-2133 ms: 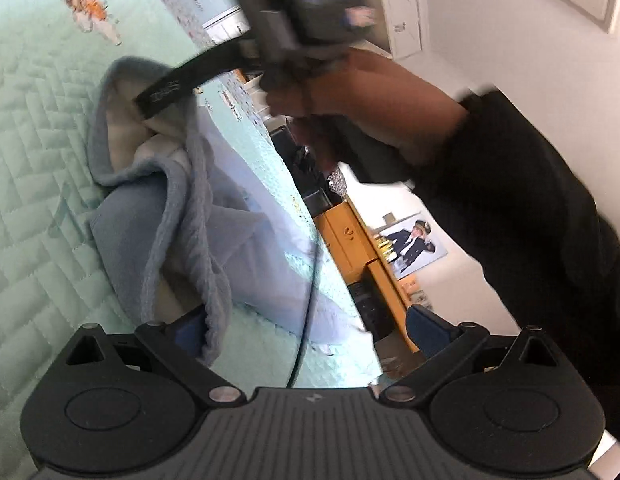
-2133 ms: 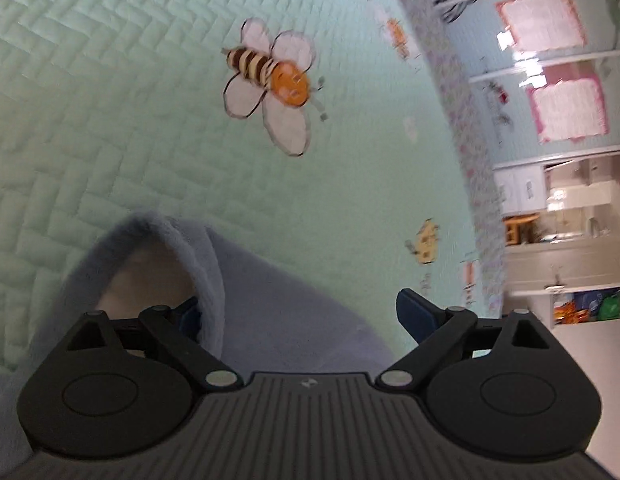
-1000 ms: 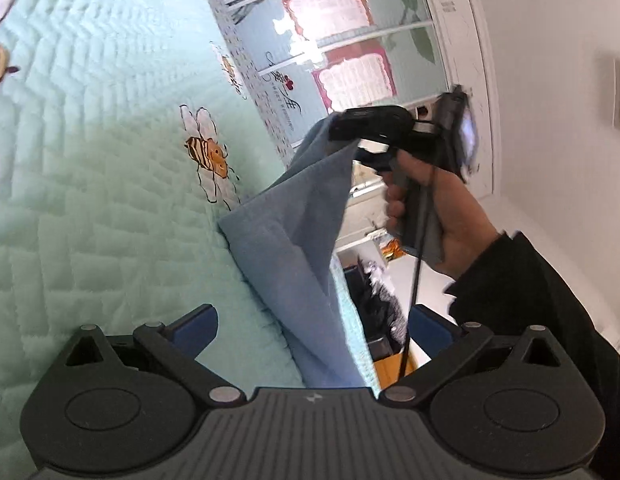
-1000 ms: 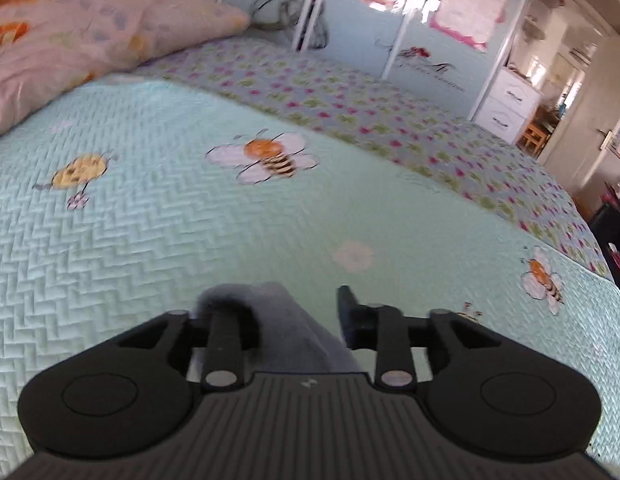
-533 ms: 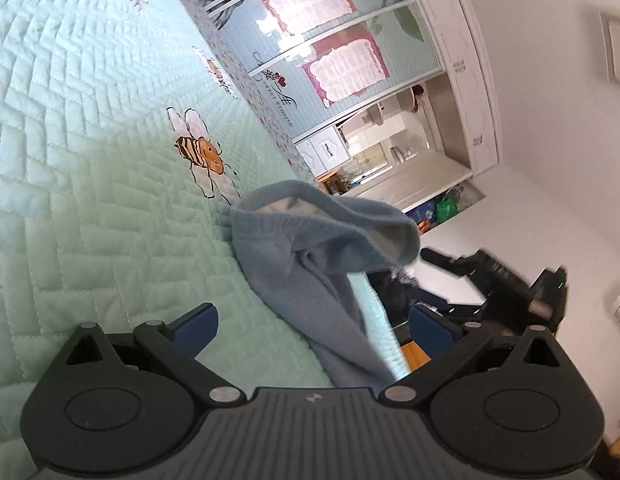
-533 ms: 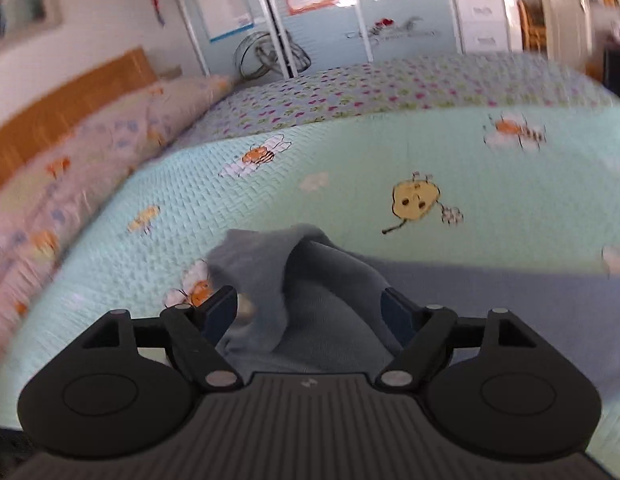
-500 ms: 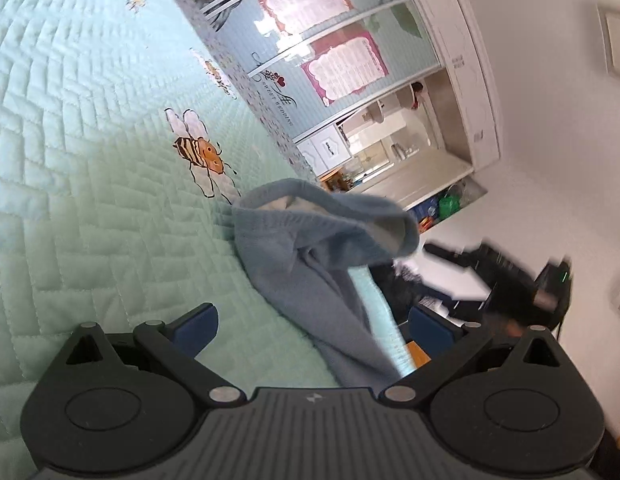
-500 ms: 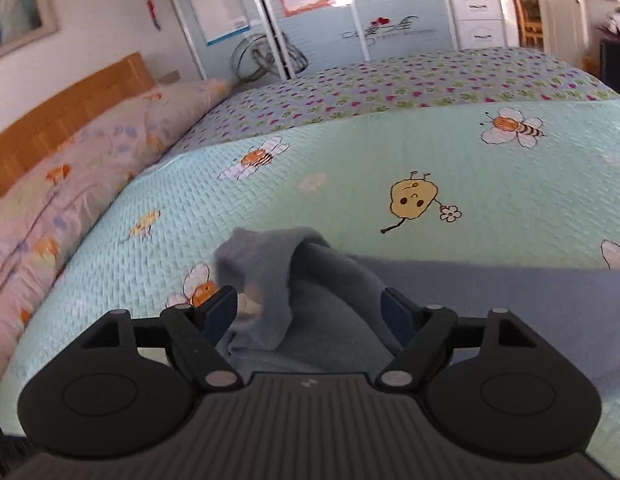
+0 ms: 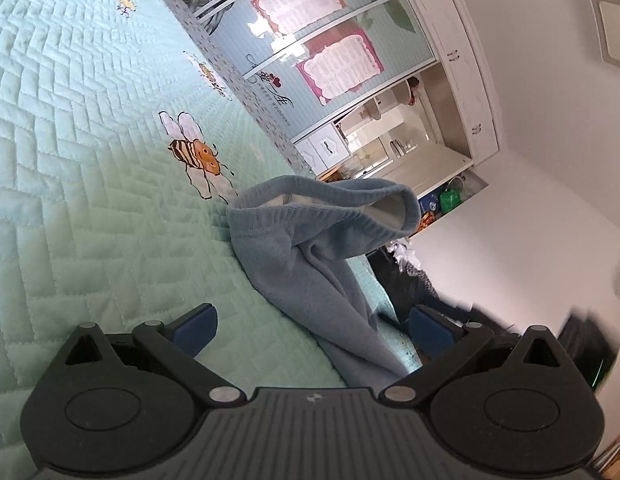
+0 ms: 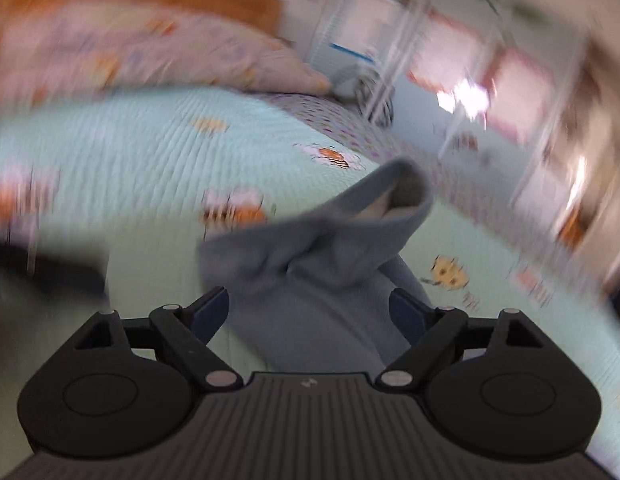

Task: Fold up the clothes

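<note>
Writing on the wardrobe door (image 9: 270, 92) was seen in the left wrist view: a cursive decal under red hearts, too small to be read; the pink sheets (image 9: 337, 66) above it were illegible too. Compared with half a second before, the blue-grey garment (image 9: 310, 264) was found in the same heap, while the other gripper at 4 o'clock was reduced to a dark blur near the frame edge. The right wrist view was heavily smeared by motion. The garment was seen bunched on the quilted mint bedspread (image 9: 70, 200), ribbed hem gaping at 1 o'clock with pale lining exposed, beside a bee print (image 9: 196, 154). The left gripper (image 9: 310, 326) was spread wide, nothing clamped. The right gripper (image 10: 310, 314) was opening, cloth (image 10: 310, 256) lying between the fingers, unpinched.
</note>
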`<state>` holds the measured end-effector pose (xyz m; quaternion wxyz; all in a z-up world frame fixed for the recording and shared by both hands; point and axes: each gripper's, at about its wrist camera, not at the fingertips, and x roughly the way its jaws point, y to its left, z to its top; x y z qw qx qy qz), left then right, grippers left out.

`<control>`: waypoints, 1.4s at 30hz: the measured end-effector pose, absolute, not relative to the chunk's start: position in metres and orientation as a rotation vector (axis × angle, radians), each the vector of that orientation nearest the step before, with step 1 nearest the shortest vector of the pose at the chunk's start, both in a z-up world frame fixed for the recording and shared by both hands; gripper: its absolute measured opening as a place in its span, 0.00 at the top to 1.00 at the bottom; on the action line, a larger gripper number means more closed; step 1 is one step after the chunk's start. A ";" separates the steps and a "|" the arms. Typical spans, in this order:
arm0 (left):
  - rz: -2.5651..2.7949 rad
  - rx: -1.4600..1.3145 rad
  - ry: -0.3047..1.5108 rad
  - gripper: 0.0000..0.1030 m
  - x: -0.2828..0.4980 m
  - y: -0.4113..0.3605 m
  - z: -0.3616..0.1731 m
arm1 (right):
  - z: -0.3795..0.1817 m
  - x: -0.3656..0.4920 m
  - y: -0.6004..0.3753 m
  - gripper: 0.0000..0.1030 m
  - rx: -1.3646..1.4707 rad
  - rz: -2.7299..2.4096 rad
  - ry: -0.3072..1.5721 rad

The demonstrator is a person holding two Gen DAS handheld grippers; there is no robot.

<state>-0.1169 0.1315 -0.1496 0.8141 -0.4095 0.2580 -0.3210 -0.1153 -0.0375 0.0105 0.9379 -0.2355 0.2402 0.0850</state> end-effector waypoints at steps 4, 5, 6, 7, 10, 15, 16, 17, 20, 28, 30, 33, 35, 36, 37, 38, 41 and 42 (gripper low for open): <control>-0.686 -0.889 0.549 0.01 -0.118 0.133 -0.150 | -0.037 -0.124 -0.020 0.15 -0.747 0.148 0.504; -0.685 -0.887 0.549 0.01 -0.118 0.133 -0.150 | -0.047 -0.121 -0.018 0.15 -0.804 0.149 0.514; -0.685 -0.886 0.549 0.01 -0.119 0.133 -0.150 | -0.057 -0.118 -0.015 0.15 -0.862 0.151 0.523; -0.684 -0.882 0.549 0.01 -0.119 0.132 -0.150 | -0.065 -0.117 -0.012 0.16 -0.909 0.155 0.522; -0.681 -0.866 0.551 0.01 -0.119 0.130 -0.149 | -0.072 -0.106 -0.008 0.16 -0.982 0.149 0.441; -0.684 -0.872 0.549 0.01 -0.118 0.131 -0.149 | -0.072 -0.068 0.001 0.91 -0.942 0.141 0.523; -0.685 -0.883 0.548 0.01 -0.118 0.133 -0.149 | -0.066 -0.077 0.005 0.91 -0.932 0.154 0.492; -0.686 -0.897 0.546 0.01 -0.117 0.134 -0.149 | -0.061 -0.087 0.009 0.92 -0.922 0.168 0.462; -0.696 -0.981 0.539 0.01 -0.114 0.144 -0.153 | -0.042 -0.136 0.028 0.92 -0.894 0.210 0.342; -0.726 -1.062 0.535 0.02 -0.122 0.159 -0.158 | -0.072 -0.223 0.048 0.87 -0.851 0.327 0.333; -0.726 -1.032 0.541 0.02 -0.125 0.160 -0.156 | -0.072 -0.235 0.049 0.72 -0.845 0.329 0.316; -0.715 -0.980 0.557 0.02 -0.126 0.158 -0.154 | -0.058 -0.246 0.040 0.52 -0.827 0.327 0.285; -0.704 -0.933 0.572 0.02 -0.127 0.152 -0.151 | -0.046 -0.255 0.022 0.38 -0.792 0.292 0.277; -0.697 -0.909 0.585 0.02 -0.126 0.148 -0.148 | -0.041 -0.260 0.014 0.32 -0.762 0.269 0.283; -0.686 -0.891 0.599 0.01 -0.124 0.145 -0.146 | -0.033 -0.264 0.004 0.32 -0.719 0.240 0.295; -0.674 -0.875 0.614 0.01 -0.122 0.142 -0.144 | -0.025 -0.271 -0.014 0.31 -0.652 0.205 0.318; -0.620 -0.854 0.676 0.01 -0.110 0.134 -0.140 | -0.001 -0.290 -0.081 0.30 -0.361 0.085 0.383; -0.597 -0.849 0.696 0.01 -0.106 0.131 -0.138 | 0.005 -0.299 -0.106 0.29 -0.253 0.036 0.397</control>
